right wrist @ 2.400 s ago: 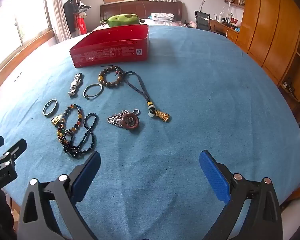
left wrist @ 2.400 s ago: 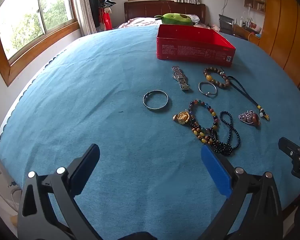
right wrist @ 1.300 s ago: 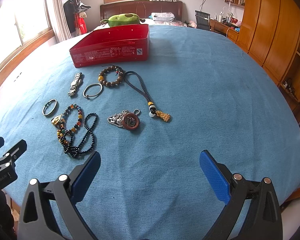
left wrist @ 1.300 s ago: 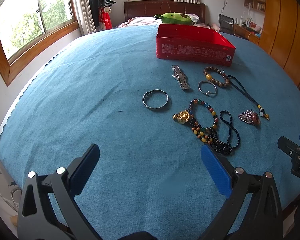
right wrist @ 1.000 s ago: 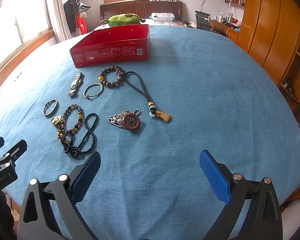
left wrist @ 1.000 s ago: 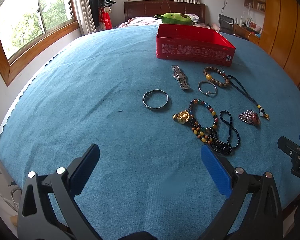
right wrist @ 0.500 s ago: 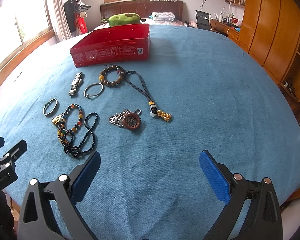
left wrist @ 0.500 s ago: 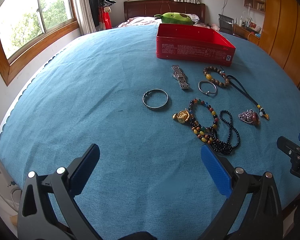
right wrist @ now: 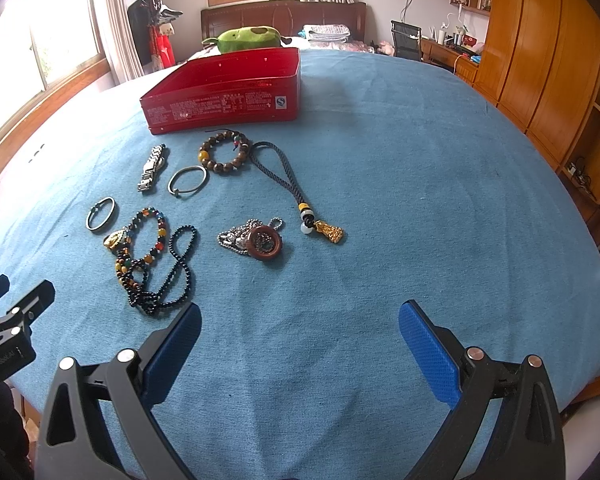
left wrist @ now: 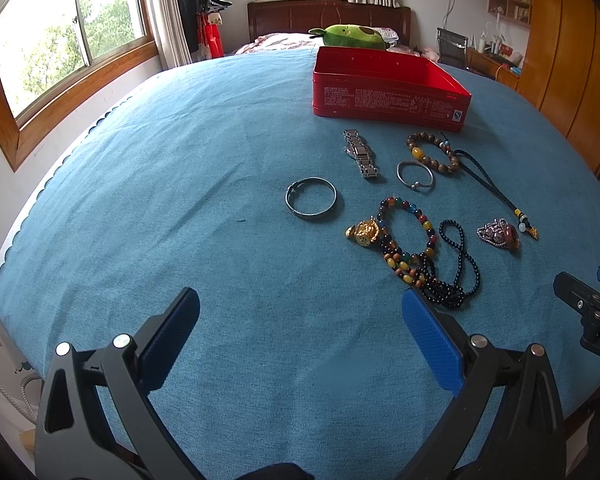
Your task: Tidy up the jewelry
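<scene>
Jewelry lies scattered on a blue cloth in front of an open red tin box (left wrist: 388,94) (right wrist: 224,100). There is a silver bangle (left wrist: 311,199) (right wrist: 100,214), a metal watch band (left wrist: 360,153) (right wrist: 153,168), a thin silver ring bracelet (left wrist: 415,175) (right wrist: 187,179), a brown bead bracelet (left wrist: 432,153) (right wrist: 224,152) and a dark cord with a gold charm (right wrist: 328,232). Nearer lie a multicoloured bead bracelet (left wrist: 406,232) (right wrist: 144,240), a black bead necklace (left wrist: 456,264) (right wrist: 176,272) and a round pendant on a silver chain (left wrist: 498,234) (right wrist: 260,240). My left gripper (left wrist: 300,328) and right gripper (right wrist: 300,332) both hover open near the table's front edge, holding nothing.
The blue cloth (left wrist: 160,184) covers a large table, bare on its left half and on its right side (right wrist: 440,184). A window (left wrist: 60,40) is at the left and wooden cabinets (right wrist: 548,60) at the right. A bed with a green plush toy (left wrist: 352,36) stands behind.
The right wrist view has crept slightly forward, so the jewelry sits a touch lower in frame. Both grippers stay open and no piece has moved.
</scene>
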A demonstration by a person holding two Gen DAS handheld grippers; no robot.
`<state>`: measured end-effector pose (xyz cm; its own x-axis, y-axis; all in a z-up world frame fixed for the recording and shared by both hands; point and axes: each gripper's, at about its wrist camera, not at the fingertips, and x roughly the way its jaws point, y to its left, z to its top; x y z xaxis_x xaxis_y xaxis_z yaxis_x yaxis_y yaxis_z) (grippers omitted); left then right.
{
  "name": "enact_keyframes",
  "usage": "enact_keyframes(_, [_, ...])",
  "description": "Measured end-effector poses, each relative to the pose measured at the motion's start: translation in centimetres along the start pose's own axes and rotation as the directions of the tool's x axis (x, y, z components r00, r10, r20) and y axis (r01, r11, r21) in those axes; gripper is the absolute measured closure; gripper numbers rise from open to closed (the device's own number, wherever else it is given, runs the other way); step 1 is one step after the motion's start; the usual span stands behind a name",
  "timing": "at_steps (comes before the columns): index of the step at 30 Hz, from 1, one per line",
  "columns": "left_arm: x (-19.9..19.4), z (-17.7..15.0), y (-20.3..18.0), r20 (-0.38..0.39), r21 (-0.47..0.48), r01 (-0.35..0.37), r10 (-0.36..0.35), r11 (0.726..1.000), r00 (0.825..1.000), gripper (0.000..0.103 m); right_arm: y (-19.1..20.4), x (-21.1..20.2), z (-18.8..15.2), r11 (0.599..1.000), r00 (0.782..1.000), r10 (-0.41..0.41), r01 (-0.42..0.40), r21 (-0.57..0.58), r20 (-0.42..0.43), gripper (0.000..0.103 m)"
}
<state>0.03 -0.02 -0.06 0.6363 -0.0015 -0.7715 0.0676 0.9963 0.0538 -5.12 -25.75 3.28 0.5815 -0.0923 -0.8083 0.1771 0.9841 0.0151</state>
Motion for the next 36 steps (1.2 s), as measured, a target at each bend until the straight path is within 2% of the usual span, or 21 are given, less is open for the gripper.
enact_keyframes(21, [0.1,-0.1,0.2,-0.008,0.000,-0.005,0.005,1.000,1.000,0.003,0.0,0.0,0.1,1.000,1.000,0.001,-0.001,0.000,0.001,0.004])
enact_keyframes(24, [0.5,-0.3,0.6,-0.017,-0.013,0.016,-0.016,1.000,1.000,0.003,-0.1,0.1,0.3,1.000,1.000,0.013,-0.013,-0.002,0.003,0.004])
enact_keyframes(26, [1.0,-0.2,1.0,-0.027,-0.034,0.033,-0.034,0.999,0.999,0.003,-0.3,0.0,0.5,1.000,1.000,0.029,-0.028,-0.006,0.009,0.004])
enact_keyframes(28, [1.5,0.1,2.7,-0.053,-0.094,0.087,-0.093,0.992,0.994,0.003,-0.6,0.4,0.9,0.999,0.999,0.042,-0.042,-0.011,0.011,0.004])
enact_keyframes(30, [2.0,0.6,4.1,-0.078,-0.131,0.108,-0.119,0.985,0.990,0.003,-1.1,0.6,1.3,0.998,0.998,0.065,-0.065,-0.004,0.009,0.004])
enact_keyframes(36, [4.2,2.9,5.3,-0.116,-0.136,0.078,-0.094,0.988,0.989,0.004,-2.9,1.6,2.6,0.987,0.987,0.160,-0.159,0.038,-0.010,0.004])
